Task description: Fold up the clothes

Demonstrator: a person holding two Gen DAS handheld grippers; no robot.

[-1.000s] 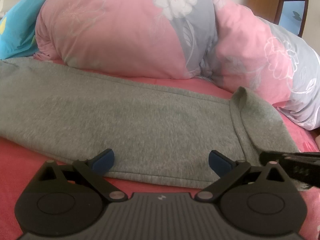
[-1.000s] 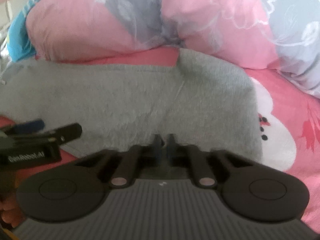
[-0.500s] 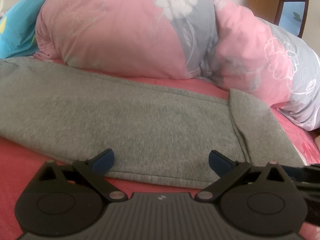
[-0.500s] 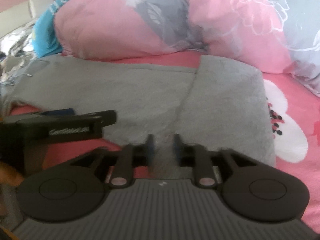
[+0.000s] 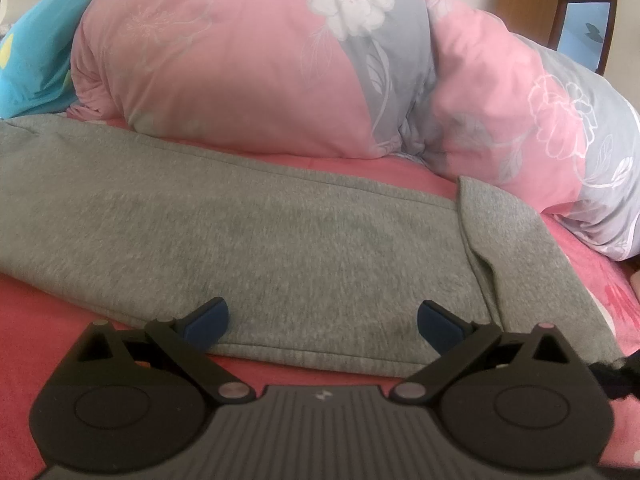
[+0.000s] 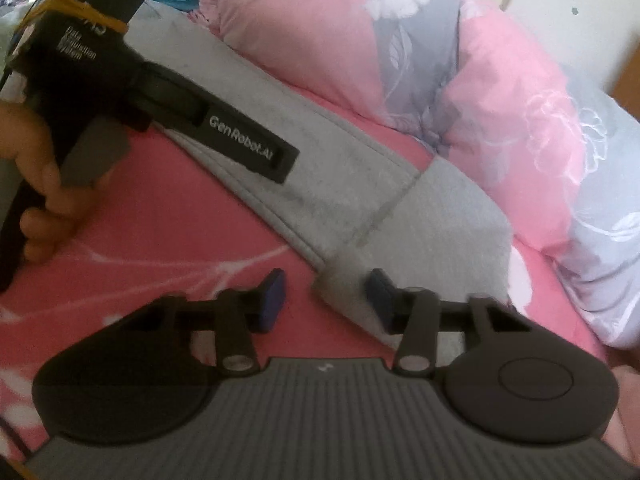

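The grey garment point(image 5: 304, 256) lies stretched flat along the bed point(image 5: 48, 344), its right end already turned over into a short flap point(image 5: 532, 264); the long body runs away to the left of that flap. Your right tool point(image 6: 326, 294) is released, its jaws having just been opening, with the flap's near corner lying loose between the pads and not pinched; your left tool point(image 5: 322, 318) stands spread wide over the garment's near hem, left of the flap, grasping nothing.

The risk from here, as I judge it: if you close the right tool on only the top layer, the flap will peel back open rather than carry the fold along; a drag across the soft bed could also bunch the fabric and skew the hem (the cloth looks thick and limp).

Behind the flap, a pink and grey floral quilt point(image 5: 248, 64) is heaped close against the garment's far edge; it leaves little room to fold away from you.
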